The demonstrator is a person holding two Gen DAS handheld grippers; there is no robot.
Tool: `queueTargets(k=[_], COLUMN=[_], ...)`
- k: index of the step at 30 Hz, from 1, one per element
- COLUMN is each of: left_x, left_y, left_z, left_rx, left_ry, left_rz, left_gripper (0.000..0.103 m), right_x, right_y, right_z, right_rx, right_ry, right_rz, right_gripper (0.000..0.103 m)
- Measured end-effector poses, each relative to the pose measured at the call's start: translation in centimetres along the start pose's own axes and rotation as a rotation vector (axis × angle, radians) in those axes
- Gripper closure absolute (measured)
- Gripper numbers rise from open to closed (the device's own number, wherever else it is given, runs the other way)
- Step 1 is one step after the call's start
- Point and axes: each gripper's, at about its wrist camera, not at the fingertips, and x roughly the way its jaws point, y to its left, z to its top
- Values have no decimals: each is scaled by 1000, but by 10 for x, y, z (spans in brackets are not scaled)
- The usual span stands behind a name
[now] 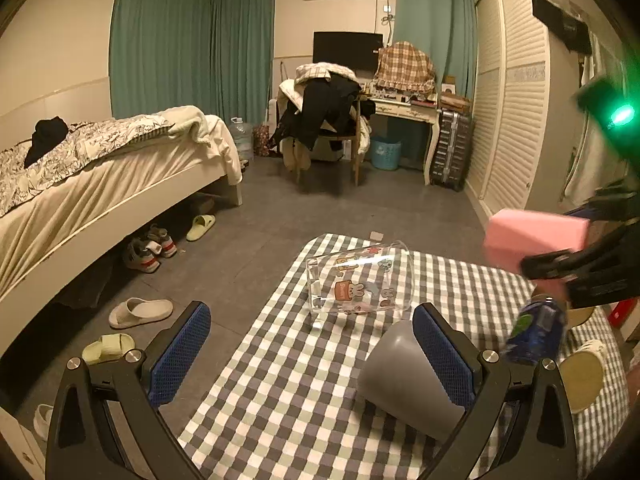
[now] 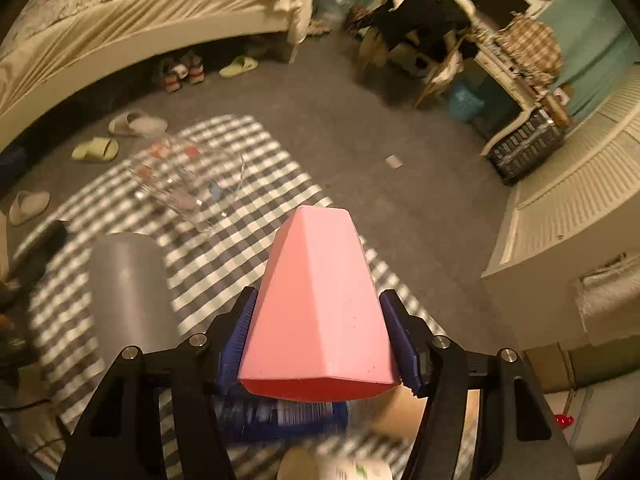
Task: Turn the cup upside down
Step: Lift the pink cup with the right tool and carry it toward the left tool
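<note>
My right gripper (image 2: 318, 336) is shut on a pink faceted cup (image 2: 318, 300), held in the air above the checkered table (image 2: 224, 240), its base pointing away from the camera. It also shows in the left wrist view (image 1: 532, 240), raised at the right. My left gripper (image 1: 312, 344) is open and empty over the table (image 1: 280, 380). A grey cup (image 1: 404, 376) lies on its side just inside the left gripper's right finger (image 1: 444, 356). A clear printed glass (image 1: 356, 284) lies on its side farther off.
A blue bottle (image 1: 536, 332) and cream cups (image 1: 584, 376) sit at the table's right side. A bed (image 1: 100, 184) stands to the left with slippers (image 1: 140, 312) on the floor. A chair with clothes (image 1: 324, 120) and a desk stand at the back.
</note>
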Motion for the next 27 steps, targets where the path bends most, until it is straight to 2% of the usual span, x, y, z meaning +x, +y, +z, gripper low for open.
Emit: queueTargets(k=[6,10,12,16,20,27], left_x=[-31,-55,-64,-75,-80,-85], left_y=[15,22,25,27,17,-3], left_z=[-3,-10,-11,-25,-44,-73], left_rx=[-13,-31,-47,-51,-7,72], left_ry=[-32,-49,-53,-30,7,65], left_rz=[-39,-70,-69,-87,-94,-99], left_gripper=[0,0,0,0,0,0], right_x=[-74,-93,-93,-77,-69,-53], right_y=[20,35,46,66,74,81], right_z=[-46,-90,-121,-156,-174,-198], right_rx=[115,252,371,499,570,622], right_ry=[-1,4,-7,21,34,36], right_rz=[-38,-32,7,-33,-55,-6], right_gripper=[41,41,41,41,41,42])
